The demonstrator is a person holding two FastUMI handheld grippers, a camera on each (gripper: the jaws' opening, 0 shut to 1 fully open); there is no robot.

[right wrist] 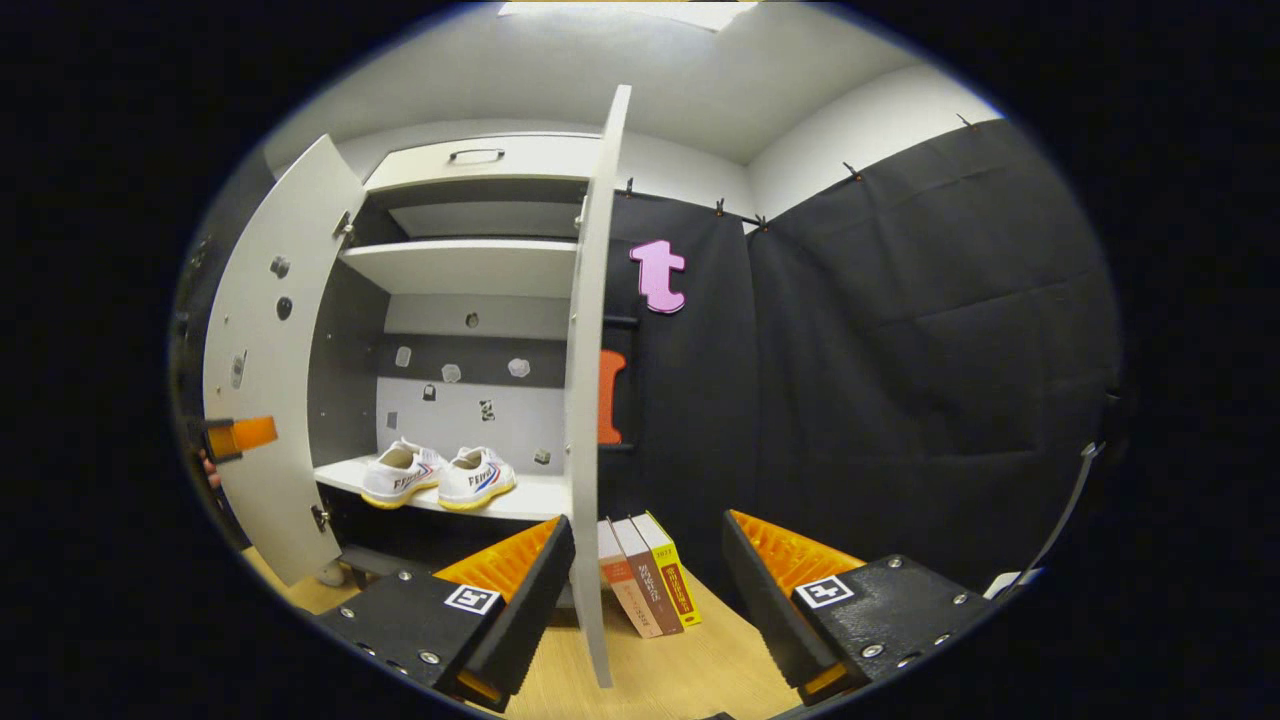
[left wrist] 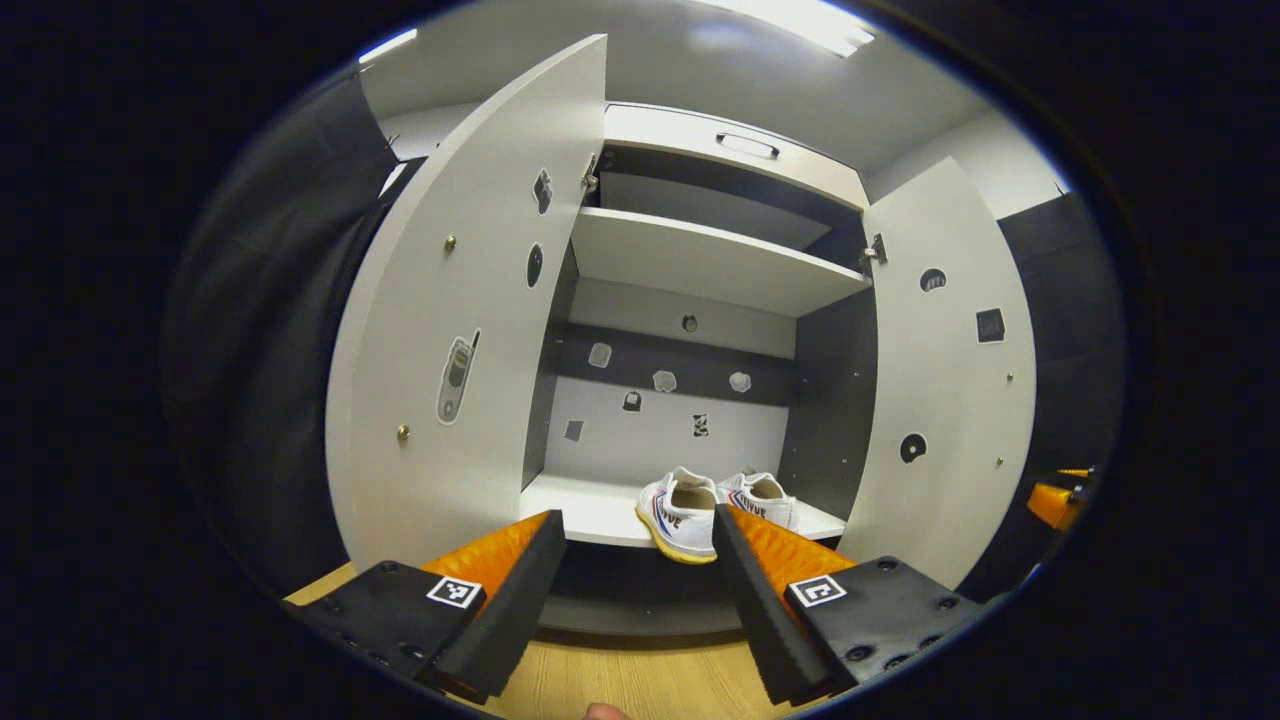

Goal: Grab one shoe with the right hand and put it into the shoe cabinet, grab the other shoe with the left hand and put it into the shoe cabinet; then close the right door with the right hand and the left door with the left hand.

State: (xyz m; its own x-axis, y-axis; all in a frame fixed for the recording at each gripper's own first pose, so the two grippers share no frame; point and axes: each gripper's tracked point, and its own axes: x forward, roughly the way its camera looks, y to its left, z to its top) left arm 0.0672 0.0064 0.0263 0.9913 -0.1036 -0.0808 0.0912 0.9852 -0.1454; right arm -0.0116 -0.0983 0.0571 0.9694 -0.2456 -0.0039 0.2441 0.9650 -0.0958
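Two white shoes with yellow soles stand side by side on the bottom shelf of the open shoe cabinet [left wrist: 700, 265]: one shoe [left wrist: 683, 515] and the other shoe [left wrist: 765, 497] just right of it; in the right gripper view they are the left shoe [right wrist: 400, 472] and the right shoe [right wrist: 478, 478]. Both the left door [left wrist: 450, 330] and the right door [left wrist: 950, 380] stand wide open. My left gripper [left wrist: 636, 520] is open and holds nothing, facing the shelf a short way back. My right gripper [right wrist: 648, 525] is open too, just past the right door's edge [right wrist: 590, 400].
Three books [right wrist: 645, 575] lean against the black cloth wall on the wooden floor [right wrist: 650, 680], right of the right door. The right gripper [left wrist: 1055, 500] shows beyond the right door. The left gripper [right wrist: 235, 437] shows by the left door [right wrist: 270, 380]. The upper shelf [left wrist: 700, 260] is bare.
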